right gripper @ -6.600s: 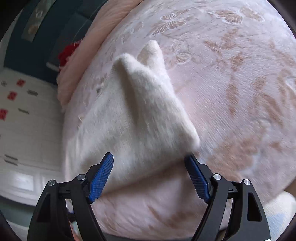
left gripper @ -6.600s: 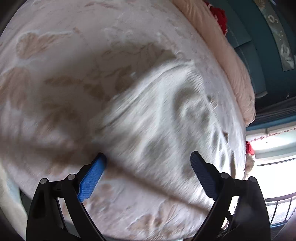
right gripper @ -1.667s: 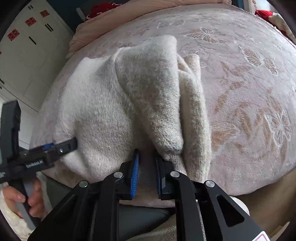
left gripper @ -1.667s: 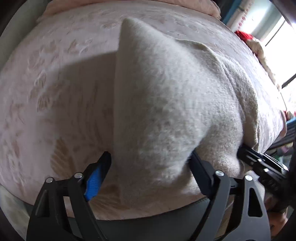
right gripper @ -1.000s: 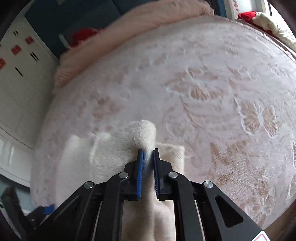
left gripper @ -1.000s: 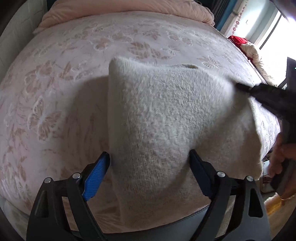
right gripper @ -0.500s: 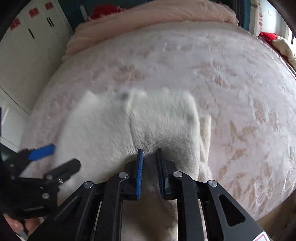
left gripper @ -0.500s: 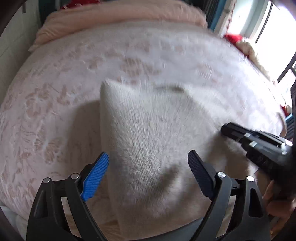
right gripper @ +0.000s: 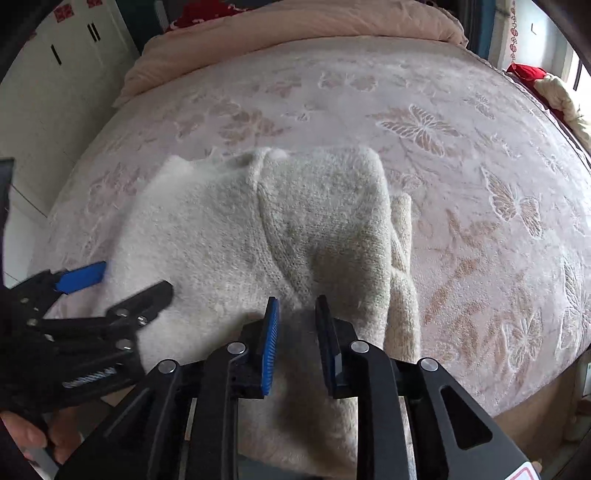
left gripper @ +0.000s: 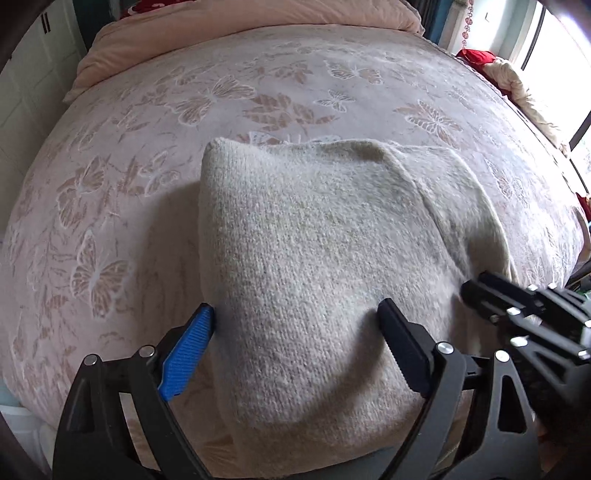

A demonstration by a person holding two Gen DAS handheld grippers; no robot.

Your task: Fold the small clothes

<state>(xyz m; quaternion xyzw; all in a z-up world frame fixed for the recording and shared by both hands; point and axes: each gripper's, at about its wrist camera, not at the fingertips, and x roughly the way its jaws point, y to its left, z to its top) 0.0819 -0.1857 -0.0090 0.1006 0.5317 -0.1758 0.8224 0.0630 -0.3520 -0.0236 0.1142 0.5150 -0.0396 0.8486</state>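
A cream knitted sweater (left gripper: 314, 251) lies folded on the bed near its front edge; it also shows in the right wrist view (right gripper: 258, 236). Its right side is folded over the body, with an edge of knit (right gripper: 400, 236) sticking out beside the fold. My left gripper (left gripper: 295, 325) is open wide, its fingers either side of the sweater's near left part. My right gripper (right gripper: 297, 317) is over the sweater's near edge, jaws parted by a narrow gap with nothing pinched between them. Each gripper shows in the other's view: the right one (left gripper: 517, 306), the left one (right gripper: 110, 284).
The bed (left gripper: 295, 81) has a pink cover with a butterfly pattern. A peach quilt (right gripper: 295, 26) is rolled along the far edge. White cupboards (right gripper: 44, 81) stand at the left. A red and cream bundle (left gripper: 502, 70) lies by the window at the right.
My right gripper carried the sleeve across the body, laid it down, drew back to the near edge and its jaws have parted slightly. My left gripper stayed open over the sweater.
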